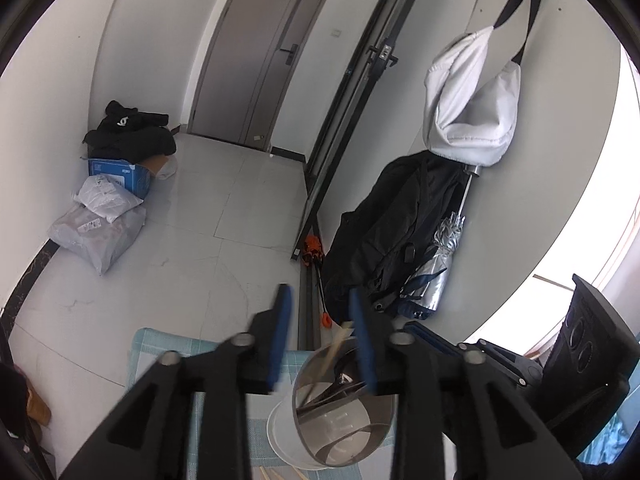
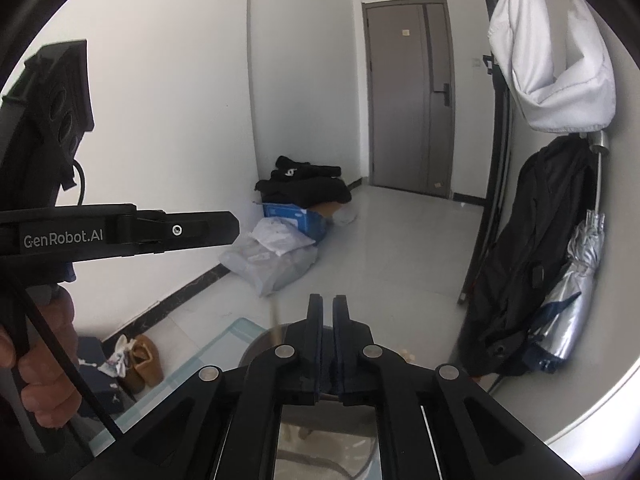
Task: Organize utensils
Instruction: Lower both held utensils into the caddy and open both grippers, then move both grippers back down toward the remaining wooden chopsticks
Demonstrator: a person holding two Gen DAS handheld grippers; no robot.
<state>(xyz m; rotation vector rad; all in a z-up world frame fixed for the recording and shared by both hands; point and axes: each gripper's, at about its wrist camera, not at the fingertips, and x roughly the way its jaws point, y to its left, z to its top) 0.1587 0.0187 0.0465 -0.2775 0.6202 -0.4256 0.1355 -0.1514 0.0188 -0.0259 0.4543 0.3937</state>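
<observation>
A: Start with the holder [image 1: 344, 412]. Where is it?

B: It's a shiny steel cup standing on a pale blue mat [image 1: 168, 346], low in the left wrist view. It has inner dividers, and chopsticks [image 1: 338, 344] lean out over its far rim. More pale sticks [image 1: 276, 474] lie on the mat just in front of the holder (only their ends show at the picture's lower edge).

A: And the tools?

B: The left gripper [image 1: 320, 316] hangs just above the holder with its blue pads [image 1: 282, 320] spread apart and nothing between them; the chopstick tips show beside the right pad, and I cannot tell whether they touch it. The right gripper [image 2: 327, 308] is above the holder's rim [image 2: 260, 344] too, its fingers nearly pressed together with only a thin slit left, and nothing pinched that I can see.

A: Anything of the person?

B: A hand [image 2: 44, 344] on the left gripper's handle, left of the holder in the right wrist view.

A: Farther out?

B: Beyond the holder is grey tiled floor [image 1: 224, 220]. Past it to the left, parcels [image 1: 96, 236] and a blue box [image 1: 120, 174] with black clothes [image 1: 128, 136] on top sit against the wall. Straight behind stands a grey door [image 1: 264, 52]. Right of the holder, a black jacket [image 1: 384, 224], a silver umbrella [image 1: 436, 268] and a white bag [image 1: 472, 100] hang on the wall.
</observation>
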